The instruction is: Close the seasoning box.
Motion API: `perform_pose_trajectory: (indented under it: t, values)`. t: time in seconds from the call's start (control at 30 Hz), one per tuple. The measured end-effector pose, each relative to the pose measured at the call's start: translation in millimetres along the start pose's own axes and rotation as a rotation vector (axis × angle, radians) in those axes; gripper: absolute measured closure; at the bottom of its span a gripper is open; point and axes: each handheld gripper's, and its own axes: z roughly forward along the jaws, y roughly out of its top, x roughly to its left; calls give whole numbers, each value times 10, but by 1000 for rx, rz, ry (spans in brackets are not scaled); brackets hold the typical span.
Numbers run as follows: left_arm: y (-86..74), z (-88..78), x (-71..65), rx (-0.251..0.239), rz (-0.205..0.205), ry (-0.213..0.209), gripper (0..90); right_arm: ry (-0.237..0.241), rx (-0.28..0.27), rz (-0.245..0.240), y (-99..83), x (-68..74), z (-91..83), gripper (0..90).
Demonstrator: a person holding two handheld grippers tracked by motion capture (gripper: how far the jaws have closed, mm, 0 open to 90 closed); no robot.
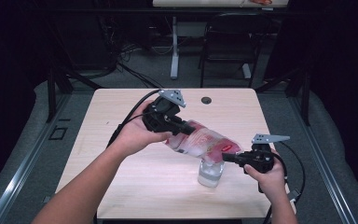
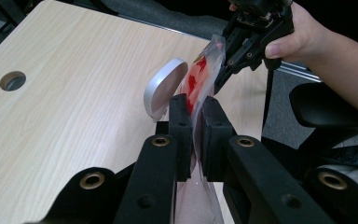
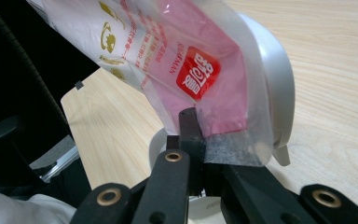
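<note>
We see a clear plastic bag tinted pink with red labels and gold print, black grippers with grey plates, a white container, and a pale woodgrain tabletop.

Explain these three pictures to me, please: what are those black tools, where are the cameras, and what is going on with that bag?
No robot works here: a person holds a black two-jaw tool in each hand. The high view looks down on the wooden table from above the person's side. The other two pictures come from small cameras riding on the tools, looking along their own black jaws.

The left hand-held gripper and the right hand-held gripper each pinch one end of a clear plastic bag with red and pink print, so it hangs tilted between them above the table. Both sets of jaws are shut on it.

Under the bag's lower end stands a clear container; in the gripper views its pale flip lid stands open beside the bag.
</note>
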Motion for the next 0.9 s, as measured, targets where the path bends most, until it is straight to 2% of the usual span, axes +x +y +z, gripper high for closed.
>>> perform_pose_trajectory:
  t: [0.27, 0.9]
  values:
    - [16, 7, -10, 6, 4, 0, 857, -12, -2, -1, -5, -9, 17, 899]
    - [8, -24, 3, 3, -8, -3, 854, 30, 31, -3, -1, 14, 29, 900]
